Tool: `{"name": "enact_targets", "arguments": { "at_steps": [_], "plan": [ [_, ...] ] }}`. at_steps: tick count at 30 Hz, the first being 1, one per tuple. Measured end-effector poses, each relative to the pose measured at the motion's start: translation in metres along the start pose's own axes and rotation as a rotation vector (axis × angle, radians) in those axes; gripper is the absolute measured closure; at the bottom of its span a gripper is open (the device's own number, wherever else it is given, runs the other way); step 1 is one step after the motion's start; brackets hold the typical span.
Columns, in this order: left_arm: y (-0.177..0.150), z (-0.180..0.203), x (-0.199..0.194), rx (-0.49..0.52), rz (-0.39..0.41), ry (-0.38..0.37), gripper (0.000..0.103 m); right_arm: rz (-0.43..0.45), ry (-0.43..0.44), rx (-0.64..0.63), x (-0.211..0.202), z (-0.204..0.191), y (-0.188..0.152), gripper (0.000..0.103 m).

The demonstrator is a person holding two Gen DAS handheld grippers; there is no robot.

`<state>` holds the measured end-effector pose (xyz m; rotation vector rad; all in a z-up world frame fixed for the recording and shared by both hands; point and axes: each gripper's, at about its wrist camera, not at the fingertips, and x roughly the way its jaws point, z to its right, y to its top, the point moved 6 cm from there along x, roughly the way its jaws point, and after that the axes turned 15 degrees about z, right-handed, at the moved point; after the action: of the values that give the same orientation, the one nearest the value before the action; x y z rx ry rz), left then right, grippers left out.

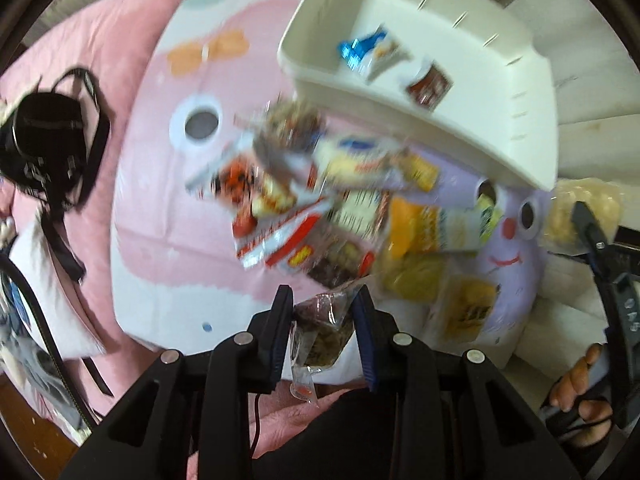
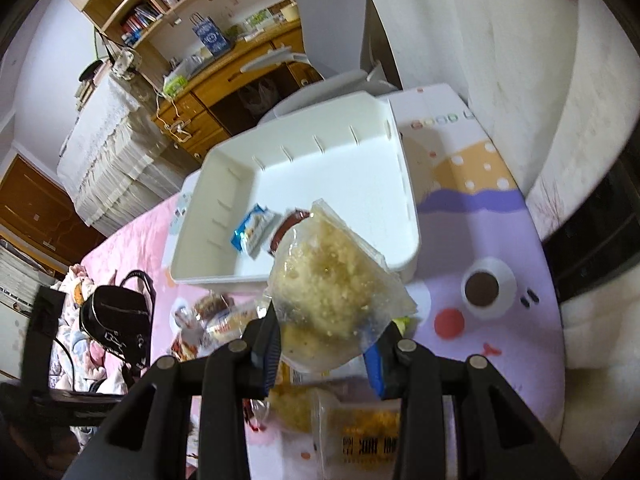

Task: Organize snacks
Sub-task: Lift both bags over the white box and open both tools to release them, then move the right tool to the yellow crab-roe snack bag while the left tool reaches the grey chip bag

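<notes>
Fingers (image 1: 362,320) of the left tool (image 1: 323,312) clamp a clear packet of dark snack (image 1: 324,332), held low above the near edge of the cartoon-printed table (image 1: 160,208). Just beyond it lies a blurred heap of snack packets (image 1: 340,208), spread over the pink and lilac print. Past the heap stands a white bin (image 1: 500,120), holding a blue-and-white packet (image 1: 370,52) and a brown one (image 1: 428,86). The right tool (image 2: 330,344) grips a clear bag of pale crumbly snack (image 2: 332,288), raised before the bin's near wall. A black handbag (image 2: 116,320) rests on the pink bedding to the left, well apart from the bin.
</notes>
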<state>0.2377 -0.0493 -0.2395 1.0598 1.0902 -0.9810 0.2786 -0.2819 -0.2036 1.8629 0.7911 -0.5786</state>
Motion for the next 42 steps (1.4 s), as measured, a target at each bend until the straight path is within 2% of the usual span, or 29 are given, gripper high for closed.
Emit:
{"name": "enact_targets", "arguments": {
  "at_steps": [5, 10, 16, 23, 24, 27, 29, 30, 35, 39, 42],
  "plan": [
    [0.044, 0.002, -0.029, 0.047, 0.073, -0.011, 0.074, 0.057, 0.03, -0.022, 0.005, -0.002, 0.018, 0.068],
    [0.081, 0.02, -0.045, 0.09, 0.143, -0.032, 0.074, 0.092, 0.045, -0.046, 0.011, -0.002, 0.032, 0.068],
    [0.121, 0.044, -0.063, 0.114, 0.264, -0.125, 0.074, 0.118, 0.06, -0.071, 0.018, -0.001, 0.043, 0.068],
    [0.155, 0.06, -0.073, 0.073, 0.382, -0.204, 0.072, 0.108, 0.054, -0.057, 0.03, 0.004, 0.048, 0.067],
    [0.16, 0.06, -0.076, 0.052, 0.403, -0.213, 0.069, 0.105, 0.05, -0.057, 0.031, 0.003, 0.048, 0.067],
    [0.164, 0.064, -0.084, 0.053, 0.429, -0.235, 0.056, 0.087, 0.026, -0.039, 0.034, 0.006, 0.047, 0.06],
    [0.164, 0.063, -0.088, 0.067, 0.441, -0.228, 0.052, 0.088, 0.027, -0.029, 0.033, 0.007, 0.046, 0.051],
    [0.164, 0.063, -0.09, 0.071, 0.444, -0.224, 0.05, 0.094, 0.026, -0.028, 0.031, 0.007, 0.046, 0.049],
    [0.156, 0.053, -0.096, 0.071, 0.438, -0.205, 0.044, 0.115, 0.021, -0.036, 0.021, 0.005, 0.047, 0.042],
    [0.147, 0.041, -0.099, 0.068, 0.456, -0.203, 0.039, 0.107, 0.018, -0.019, 0.014, 0.004, 0.042, 0.04],
    [0.136, 0.027, -0.096, 0.058, 0.441, -0.205, 0.039, 0.1, 0.011, 0.004, 0.009, 0.005, 0.038, 0.039]
  ]
}}
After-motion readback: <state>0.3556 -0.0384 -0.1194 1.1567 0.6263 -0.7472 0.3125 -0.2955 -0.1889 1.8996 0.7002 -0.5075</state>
